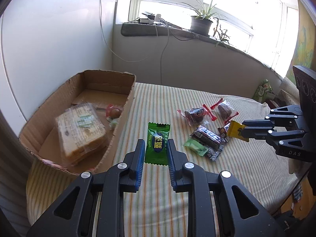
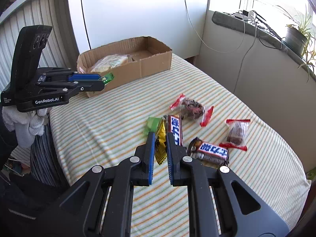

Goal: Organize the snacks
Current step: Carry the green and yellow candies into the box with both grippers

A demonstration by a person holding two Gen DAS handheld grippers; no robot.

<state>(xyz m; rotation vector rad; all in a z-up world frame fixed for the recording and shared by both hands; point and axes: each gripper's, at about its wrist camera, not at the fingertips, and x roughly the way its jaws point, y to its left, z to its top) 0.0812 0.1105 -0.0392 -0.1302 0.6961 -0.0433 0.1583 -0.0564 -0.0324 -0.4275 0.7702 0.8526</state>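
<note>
Currently, step in hand: both tools carry a snack, judged to be bound for the cardboard box [image 1: 122, 106].
Left hand-held gripper [image 1: 156, 148]: clenched on the green candy [image 1: 157, 145], pinched at its long edges so the label faces up; in the right wrist view the wrapper pokes out of its tips just before the box's front wall.
Right hand-held gripper [image 2: 160, 144]: clenched on the yellow wrapper [image 2: 160, 148], gripped by one crinkled end, so the rest hangs slack between the fingers.
Box: upper left of the left wrist frame, on the striped bed cover [image 1: 158, 197]; it holds a wrapped sandwich pack [image 1: 83, 132] and a small round sweet [image 1: 114, 113], with bare floor at its far end.
Why the box sits there: likely kept at the bed's edge so the pile stays within reach of either hand.
Snacks left: two chocolate bars [image 2: 175, 130] [image 2: 212, 150], two red-ended packets [image 2: 190, 106] [image 2: 237, 132] and a pale green sweet [image 2: 153, 123], clustered centre right in the right wrist frame.
Edges: torn, uneven box rim; the wrapper may catch on it.
Open room: a broad striped strip lies between pile and box, free for crossing.
</note>
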